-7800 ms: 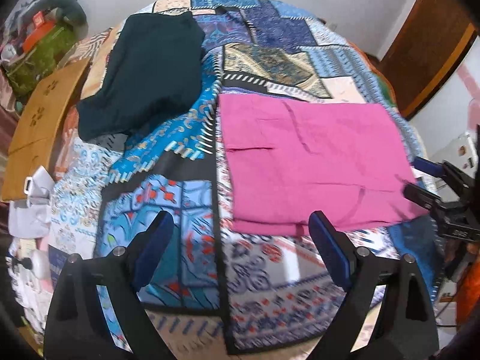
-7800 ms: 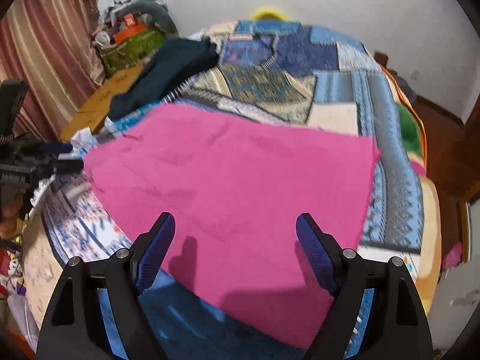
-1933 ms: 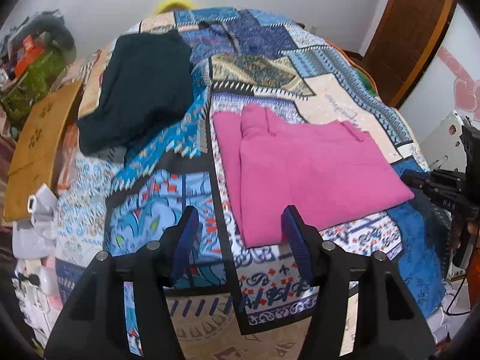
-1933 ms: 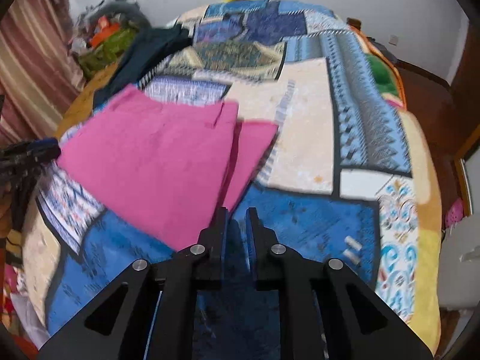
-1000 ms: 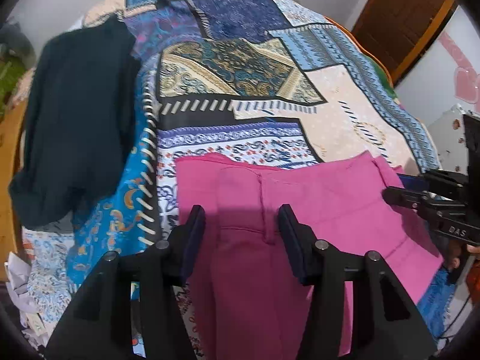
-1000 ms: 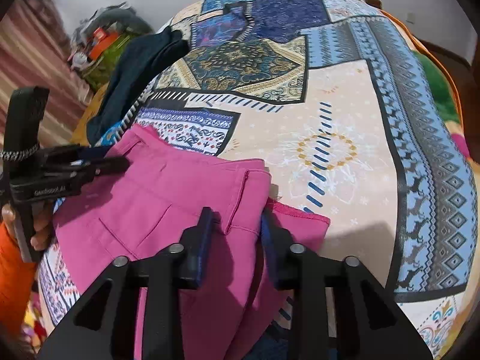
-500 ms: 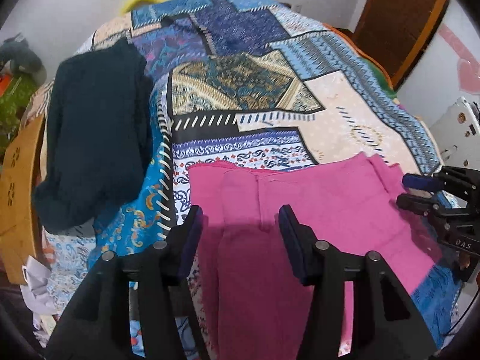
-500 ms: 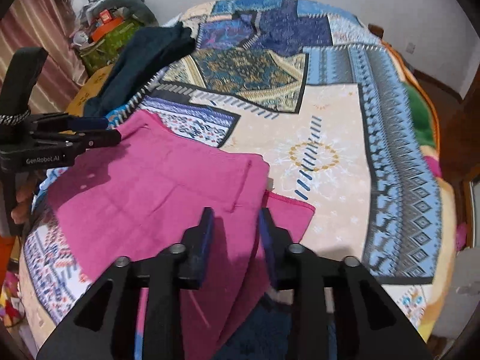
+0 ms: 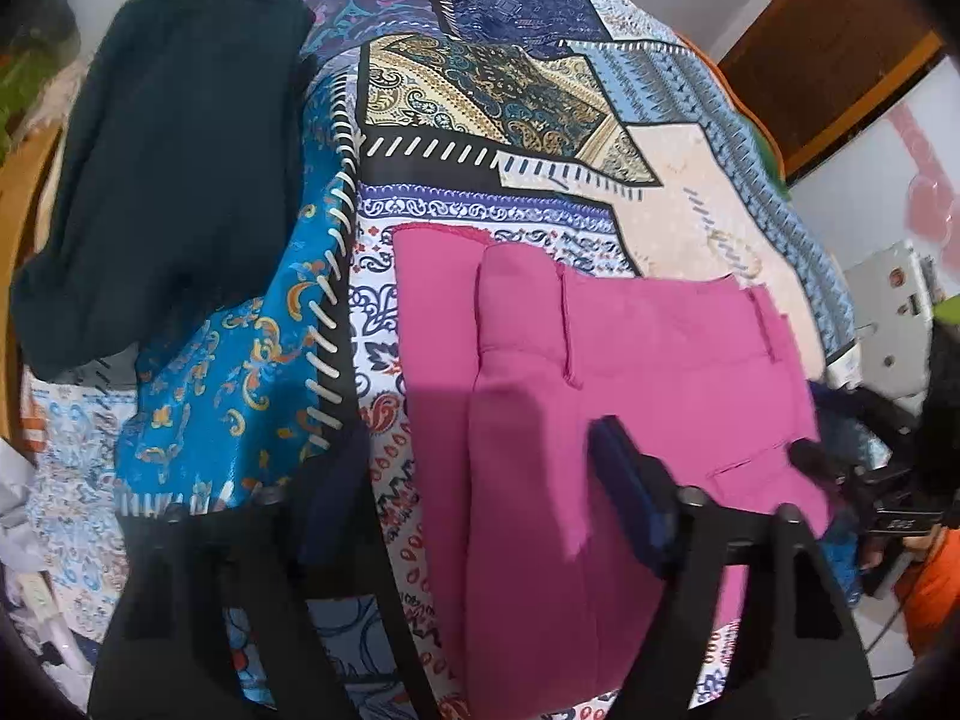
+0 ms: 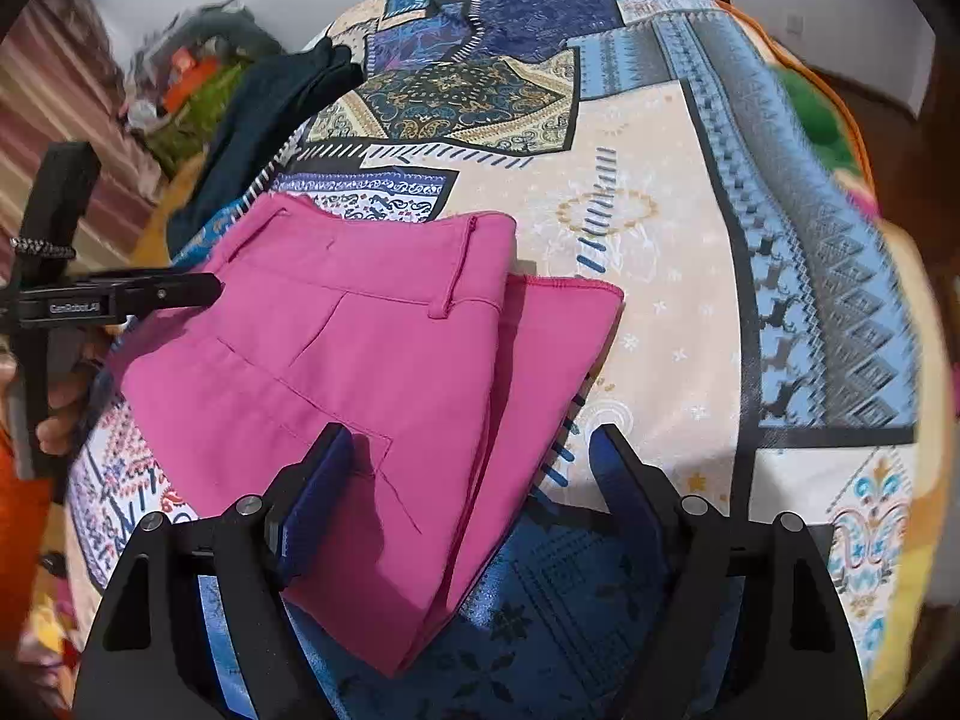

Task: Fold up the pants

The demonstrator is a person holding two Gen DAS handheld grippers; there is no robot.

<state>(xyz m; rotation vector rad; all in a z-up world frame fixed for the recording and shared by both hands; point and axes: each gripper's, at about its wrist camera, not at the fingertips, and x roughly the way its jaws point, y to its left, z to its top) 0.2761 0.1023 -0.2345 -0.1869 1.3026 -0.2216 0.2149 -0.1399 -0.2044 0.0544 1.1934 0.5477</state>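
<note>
The pink pants lie folded into a compact stack on the patchwork bedspread, well apart from the dark garment that sits further up the bed. Relative to that dark garment, the pants lie nearer the foot edge and toward the wooden door side.

The right tool hovers over the near corner of the stack with its jaws spread wide and nothing between them. The left tool stands likewise wide open and empty above the opposite side of the pants; its left finger is blurred.

The fabric looks like a light woven cloth: soft, limp, without any stiffness of its own, so a single pinch would probably let the layers sag and slide apart. The waistband, with its belt loops and doubled seam on the side facing the dark garment, seems the firmest part. A sound hold would likely be through all layers at a folded edge, one tool at each end, so the stack moves as one.
</note>
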